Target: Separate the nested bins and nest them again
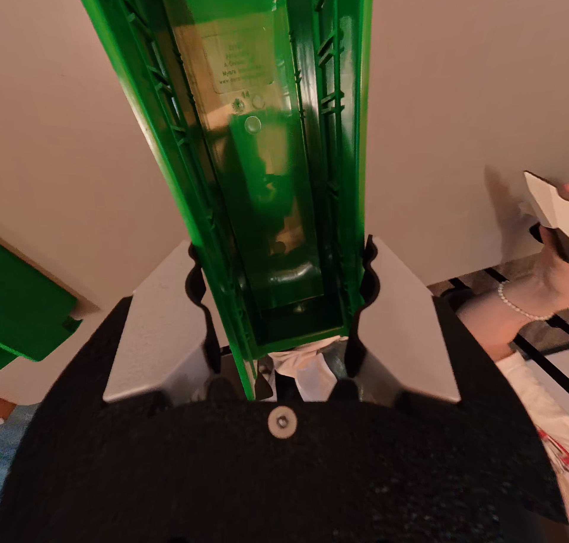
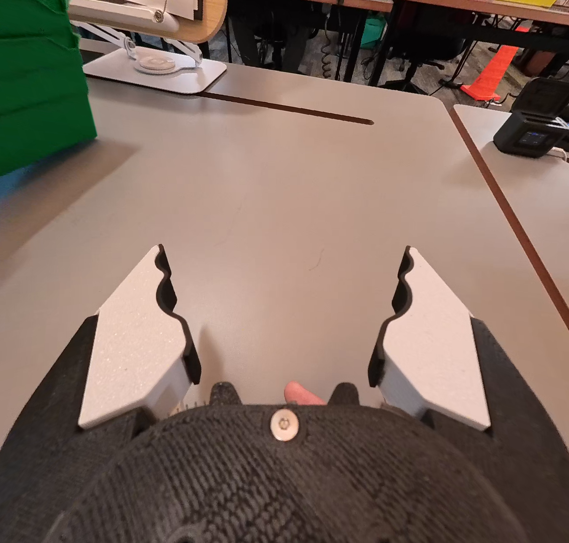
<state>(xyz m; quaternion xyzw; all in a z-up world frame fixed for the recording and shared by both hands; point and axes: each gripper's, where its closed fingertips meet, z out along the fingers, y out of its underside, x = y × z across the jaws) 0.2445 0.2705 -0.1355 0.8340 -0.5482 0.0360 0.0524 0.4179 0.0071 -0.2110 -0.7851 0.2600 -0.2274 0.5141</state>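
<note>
- The left tongs (image 1: 281,284) are closed on a green bin (image 1: 246,127), its narrow body running up and away between both fingers, lifted over the surface (image 1: 462,81).
- A second green piece (image 1: 27,306) shows at the left edge.
- The right tongs (image 2: 284,312) are spread wide, holding nothing, above bare surface (image 2: 277,174).
- A green bin stack (image 2: 37,81) stands far left, well apart from the right tongs.

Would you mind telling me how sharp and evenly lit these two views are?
Left wrist view: warm, dim light; the green bin in the left claw is soft, its glossy floor showing reflections. Right wrist view: brighter and crisp over the table, though the green stack smears at the left edge; wide-angle bending throughout.
</note>
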